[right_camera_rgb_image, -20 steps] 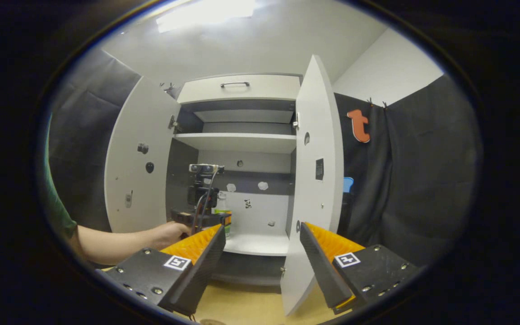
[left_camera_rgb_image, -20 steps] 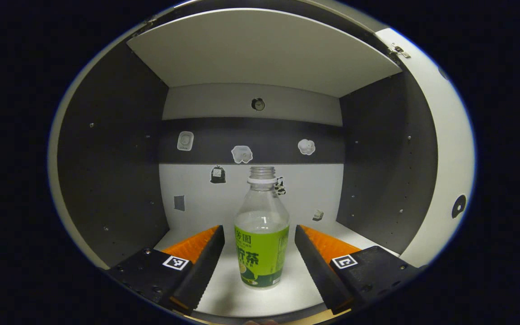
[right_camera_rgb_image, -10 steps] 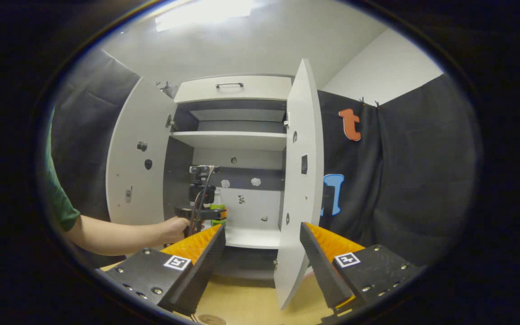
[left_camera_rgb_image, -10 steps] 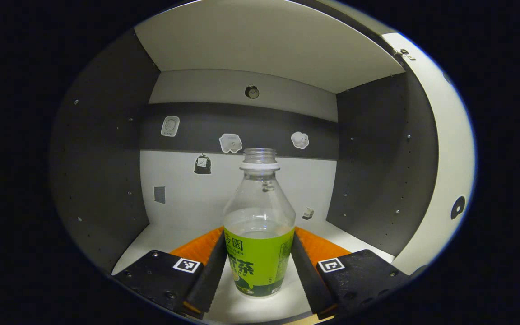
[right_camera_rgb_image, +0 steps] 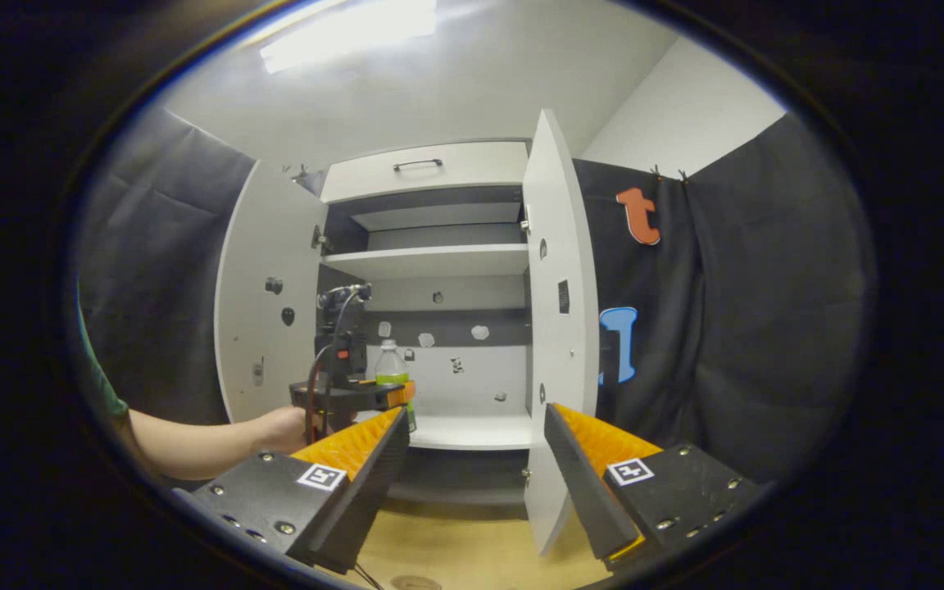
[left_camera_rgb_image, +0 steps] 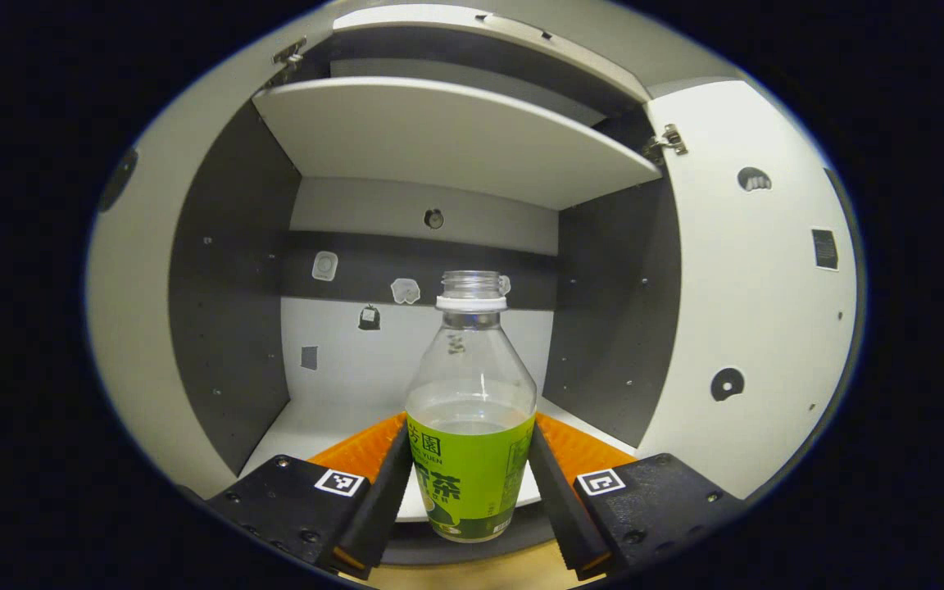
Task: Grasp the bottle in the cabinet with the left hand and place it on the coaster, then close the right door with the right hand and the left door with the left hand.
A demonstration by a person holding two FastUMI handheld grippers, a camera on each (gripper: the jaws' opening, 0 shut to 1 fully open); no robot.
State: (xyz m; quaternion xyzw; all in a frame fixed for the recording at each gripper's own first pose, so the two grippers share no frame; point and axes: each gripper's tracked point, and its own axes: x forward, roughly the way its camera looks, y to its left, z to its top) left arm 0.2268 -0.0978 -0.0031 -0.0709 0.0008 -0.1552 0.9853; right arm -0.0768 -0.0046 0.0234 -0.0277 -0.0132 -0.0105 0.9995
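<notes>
Cabinet point(left_camera_rgb_image: 218, 270) open on both sides, bottle gripped upright at the shelf's front edge.

Left gripper view: inside the grey-and-white cabinet the left gripper point(left_camera_rgb_image: 470, 483) has its two fingers closed against the green label of the bottle point(left_camera_rgb_image: 472, 410), one on each side. The bottle stands straight between them, neck up, uncapped, liquid level just above the label. Its base hangs at the lip of the lower shelf point(left_camera_rgb_image: 316, 422), with tan table surface below, so I judge it lifted and on its way out.
Right gripper view: the right gripper point(right_camera_rgb_image: 472, 483) is spread wide and holds nothing, well back from the cabinet. The right door point(right_camera_rgb_image: 558, 328) stands edge-on just ahead of it, nearer this hand than the other. Farther off, a hand point(right_camera_rgb_image: 283, 428) carries the left gripper and bottle in front of the left door point(right_camera_rgb_image: 263, 328). The coaster's place I cannot tell.
</notes>
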